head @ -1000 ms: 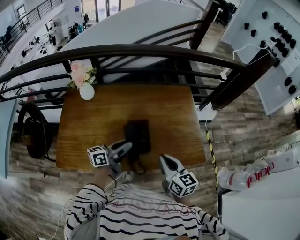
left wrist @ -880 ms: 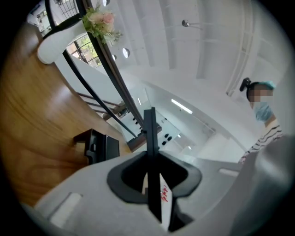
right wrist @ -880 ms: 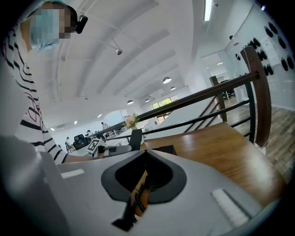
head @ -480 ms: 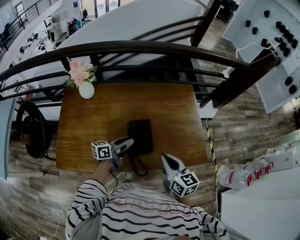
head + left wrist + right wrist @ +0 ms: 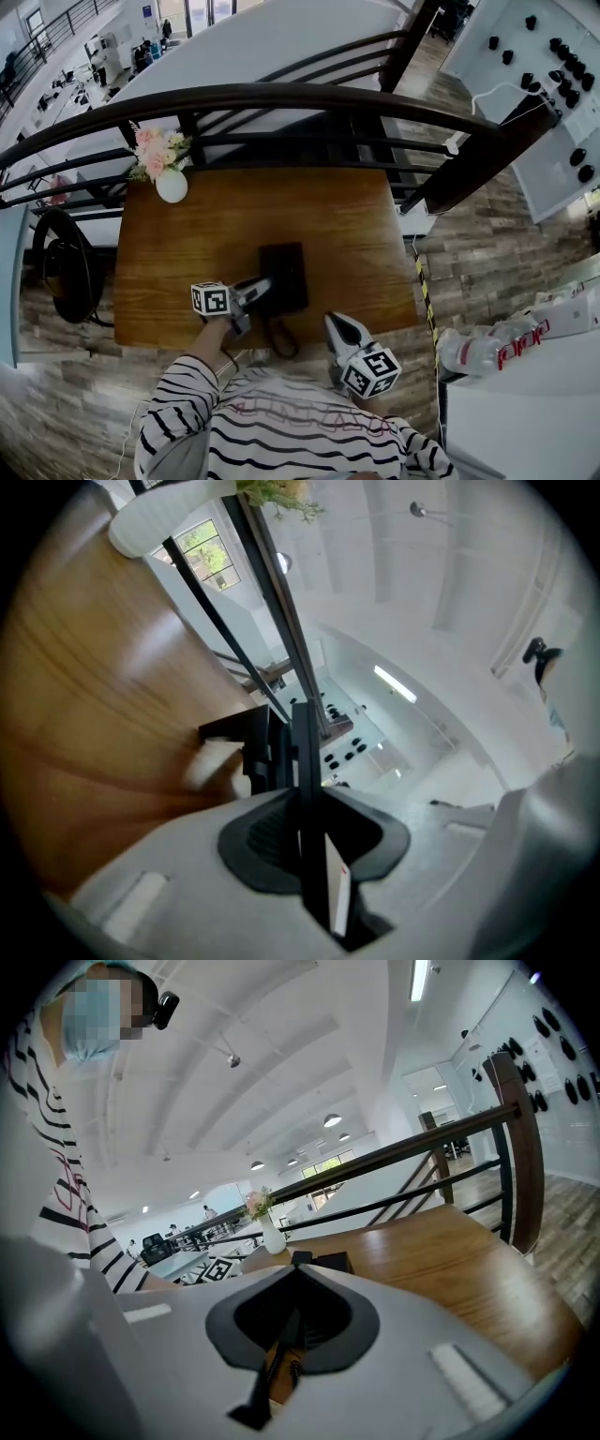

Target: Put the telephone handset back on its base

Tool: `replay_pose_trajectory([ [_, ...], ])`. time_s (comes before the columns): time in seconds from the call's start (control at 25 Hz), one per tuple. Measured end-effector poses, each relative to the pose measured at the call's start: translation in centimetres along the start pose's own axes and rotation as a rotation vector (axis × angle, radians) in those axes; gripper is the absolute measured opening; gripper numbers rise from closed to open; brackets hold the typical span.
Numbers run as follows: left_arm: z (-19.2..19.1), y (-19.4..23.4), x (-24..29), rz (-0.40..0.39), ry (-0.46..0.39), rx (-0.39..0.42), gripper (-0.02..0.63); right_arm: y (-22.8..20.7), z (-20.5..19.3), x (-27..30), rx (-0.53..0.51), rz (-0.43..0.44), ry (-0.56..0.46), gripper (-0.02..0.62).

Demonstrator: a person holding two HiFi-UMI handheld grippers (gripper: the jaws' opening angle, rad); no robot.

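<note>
Black hard plastic, the handset (image 5: 304, 747) stands edge-on between the jaws of my left gripper (image 5: 302, 799), which are partly closed and clamped on it, just at the near-left side of the base (image 5: 286, 272) on the wooden table (image 5: 187, 244). I judge it light, stiff and rather slick, best gripped across its middle, with the coiled cord (image 5: 278, 333) tugging a little. My right gripper (image 5: 295, 1262) hangs by the table's front edge, jaws together on nothing. The cradle is hidden from me, and I cannot tell whether the handset touches it.
</note>
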State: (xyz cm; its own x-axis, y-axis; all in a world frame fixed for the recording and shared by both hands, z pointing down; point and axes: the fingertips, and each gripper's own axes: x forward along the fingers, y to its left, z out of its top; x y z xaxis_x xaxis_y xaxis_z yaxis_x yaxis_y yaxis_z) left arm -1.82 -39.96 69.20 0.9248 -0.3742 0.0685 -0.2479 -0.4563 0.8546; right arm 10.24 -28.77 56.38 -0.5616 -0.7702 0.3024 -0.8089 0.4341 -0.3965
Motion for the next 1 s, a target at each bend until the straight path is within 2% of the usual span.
replay_pose_trajectory([
  [0.12,-0.2,1.2,0.0,0.011,-0.008,-0.016,0.072,-0.3,0.0,-0.2,0.004,-0.013,-0.004,0.0],
  [0.52,0.3,0.9,0.6,-0.006,-0.026,-0.077,0.072,-0.5,0.1,-0.3,0.019,-0.03,-0.004,0.0],
  [0.84,0.3,1.7,1.0,-0.014,-0.029,-0.082,0.072,-0.5,-0.3,0.2,0.024,-0.032,-0.002,0.0],
  [1.0,0.1,2.1,1.0,0.007,-0.03,-0.08,0.072,-0.4,-0.2,0.2,0.025,-0.033,0.0,0.0],
])
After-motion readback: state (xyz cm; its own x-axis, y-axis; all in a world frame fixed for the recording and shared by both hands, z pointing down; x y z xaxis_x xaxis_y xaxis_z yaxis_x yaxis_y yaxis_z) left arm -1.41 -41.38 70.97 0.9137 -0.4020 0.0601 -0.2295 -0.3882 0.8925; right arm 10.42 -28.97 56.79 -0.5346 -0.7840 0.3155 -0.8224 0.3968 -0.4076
